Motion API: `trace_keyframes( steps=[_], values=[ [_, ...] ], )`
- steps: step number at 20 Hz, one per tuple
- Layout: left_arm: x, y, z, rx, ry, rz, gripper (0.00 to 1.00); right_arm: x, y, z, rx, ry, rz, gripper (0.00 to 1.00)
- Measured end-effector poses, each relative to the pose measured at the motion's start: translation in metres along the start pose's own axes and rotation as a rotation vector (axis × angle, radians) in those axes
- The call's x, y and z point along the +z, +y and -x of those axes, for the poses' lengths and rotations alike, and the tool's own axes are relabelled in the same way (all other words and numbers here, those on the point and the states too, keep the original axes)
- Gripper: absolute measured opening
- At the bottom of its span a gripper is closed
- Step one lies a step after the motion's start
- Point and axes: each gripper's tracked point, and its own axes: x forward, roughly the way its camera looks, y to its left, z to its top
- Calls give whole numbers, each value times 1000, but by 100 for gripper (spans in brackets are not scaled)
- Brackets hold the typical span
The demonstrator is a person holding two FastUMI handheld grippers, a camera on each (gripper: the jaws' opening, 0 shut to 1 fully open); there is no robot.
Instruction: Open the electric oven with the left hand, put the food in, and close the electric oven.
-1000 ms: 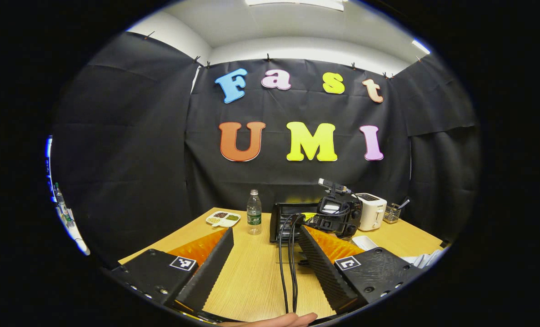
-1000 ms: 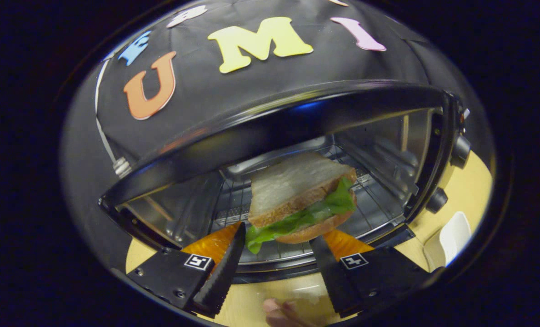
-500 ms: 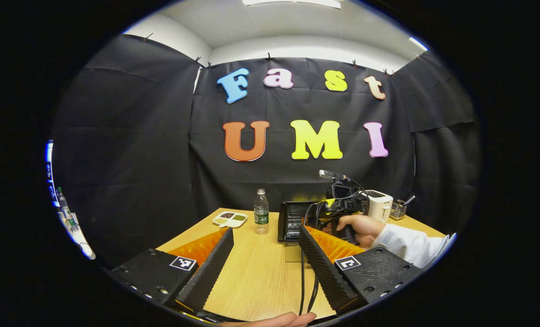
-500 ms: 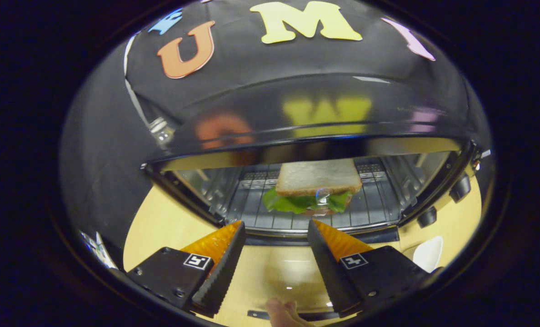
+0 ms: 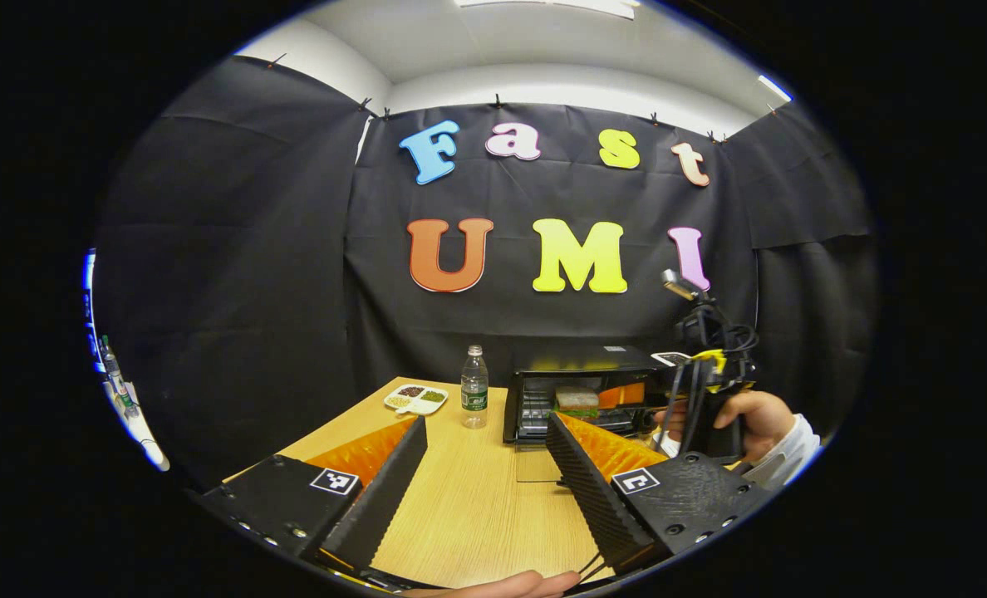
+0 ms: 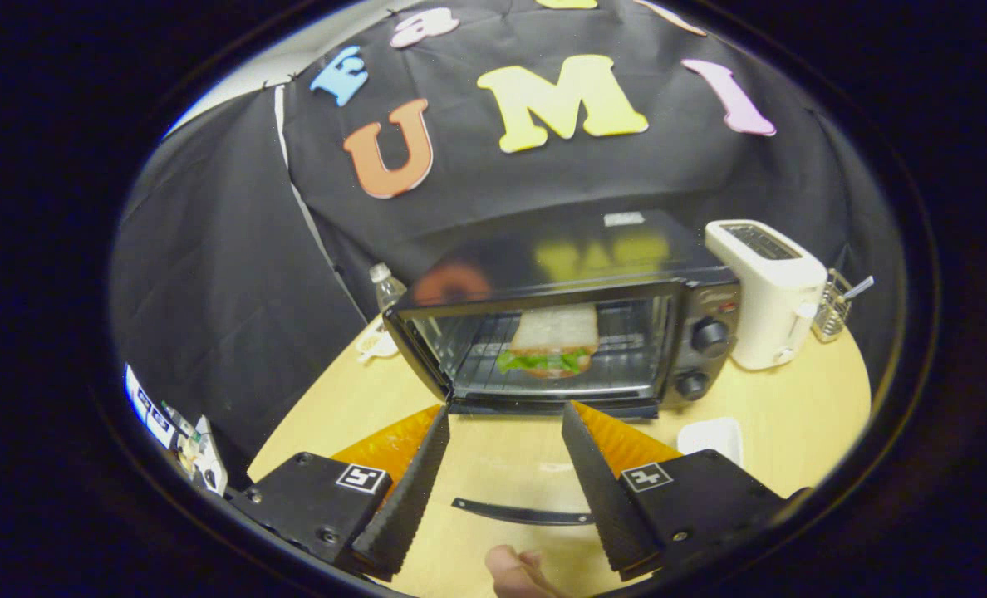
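The black electric oven (image 6: 701,291) stands at the back of the wooden table, its glass door folded down flat with the door handle (image 6: 522,512) nearest me. A sandwich (image 6: 553,340) with white bread and lettuce lies on the rack inside. My right gripper (image 6: 506,411) is open and empty, held back from the oven mouth above the door. In the left gripper view the oven (image 5: 581,359) and sandwich (image 5: 576,399) sit ahead. My left gripper (image 5: 485,423) hangs open over the table. A hand holds the right gripper (image 5: 709,390) just right of the oven.
A white toaster (image 6: 768,295) and a wire utensil basket (image 6: 834,307) stand right of the oven. A small white dish (image 6: 712,436) lies in front of the toaster. A water bottle (image 5: 474,399) and a compartment plate (image 5: 414,399) sit left of the oven.
The right gripper has let go of the sandwich on the rack and drawn back and up, out of the oven. The left gripper has barely moved.
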Motion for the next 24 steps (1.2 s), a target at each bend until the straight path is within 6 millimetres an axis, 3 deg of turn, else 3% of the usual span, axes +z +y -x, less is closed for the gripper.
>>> trace_keyframes(
  steps=[6, 8, 13, 18, 24],
  values=[
    [-8, -21, -19, -9, 23, -8, 95, 60, -35, 96, 12, -272, 20, 88],
    [-17, -28, -30, 2, 49, -34, 95, 79, -59, 125, -43, -345, 40, 89],
    [-47, -76, -59, -77, 110, -25, 95, 109, -104, 205, -167, -518, 129, 89],
    [-102, -107, -82, -125, 217, -28, 95, 101, -156, 260, -313, -583, 135, 89],
    [-166, -157, -97, -204, 376, -11, 95, 99, -190, 307, -382, -640, 125, 89]
  ],
)
